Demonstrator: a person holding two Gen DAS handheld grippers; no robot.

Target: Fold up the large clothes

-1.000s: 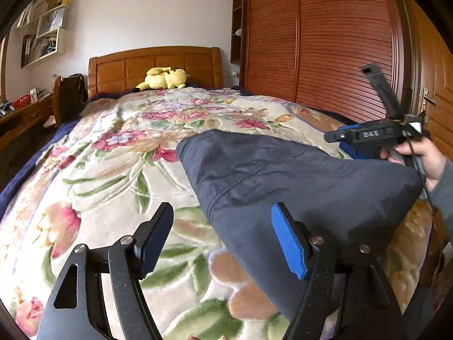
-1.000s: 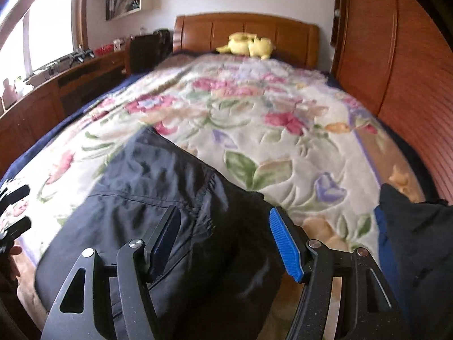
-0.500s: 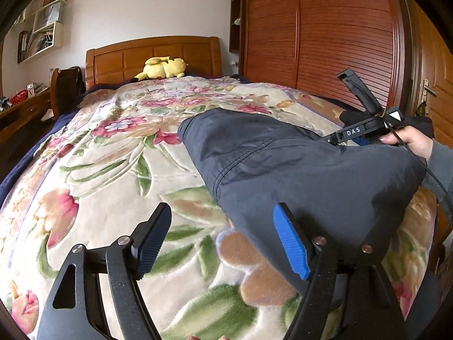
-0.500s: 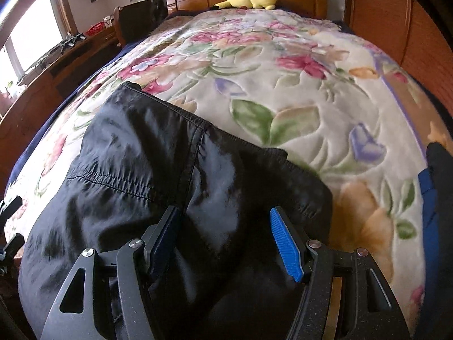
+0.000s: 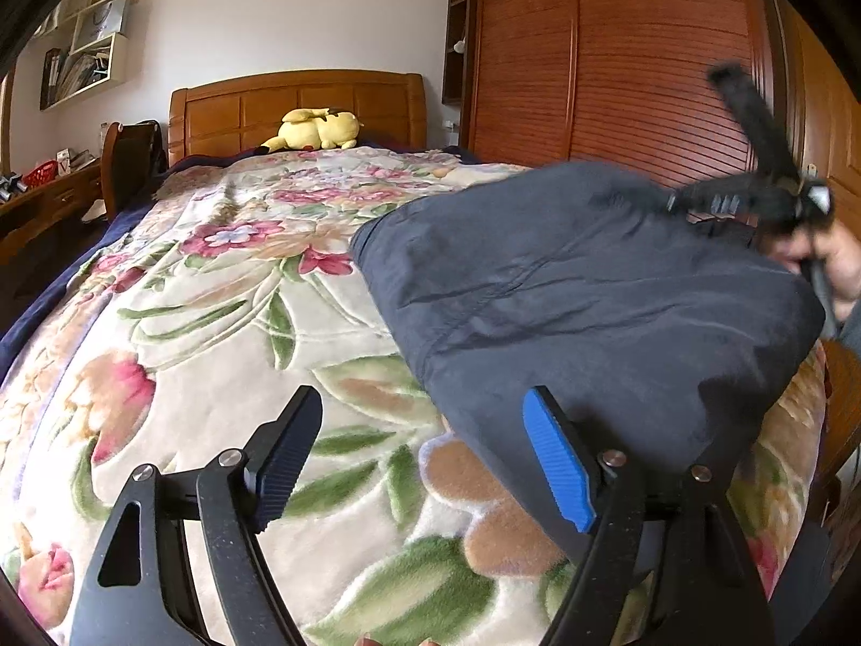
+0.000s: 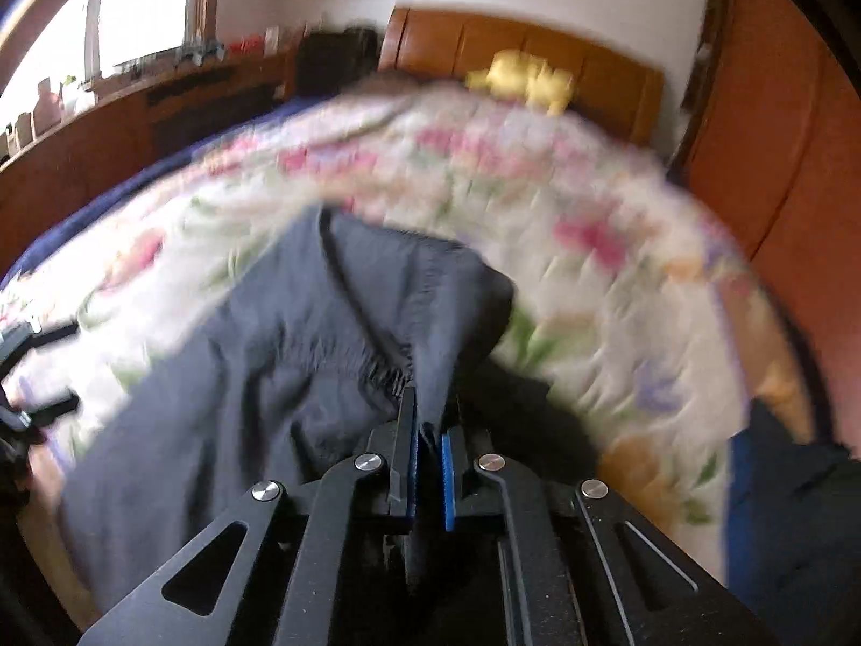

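One dark navy garment [image 5: 581, 301] — smooth woven cloth with stitched seams — lies on the plush floral blanket [image 5: 226, 323] at the bed's near right side. The right gripper [image 6: 428, 457] has its two blue-padded jaws pinching a bunched edge of it. The left gripper [image 5: 425, 457] holds its jaws spread wide above the blanket — one yellow plush toy [image 5: 315, 129] rests by the wooden headboard [image 5: 296, 107].

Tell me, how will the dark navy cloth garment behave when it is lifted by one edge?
The dark navy cloth garment is probably floppy: it bunches into wrinkles where the right hand-held gripper pinches it. It likely drapes and drags, since most of it lies spread on the floral plush blanket. It seems light.
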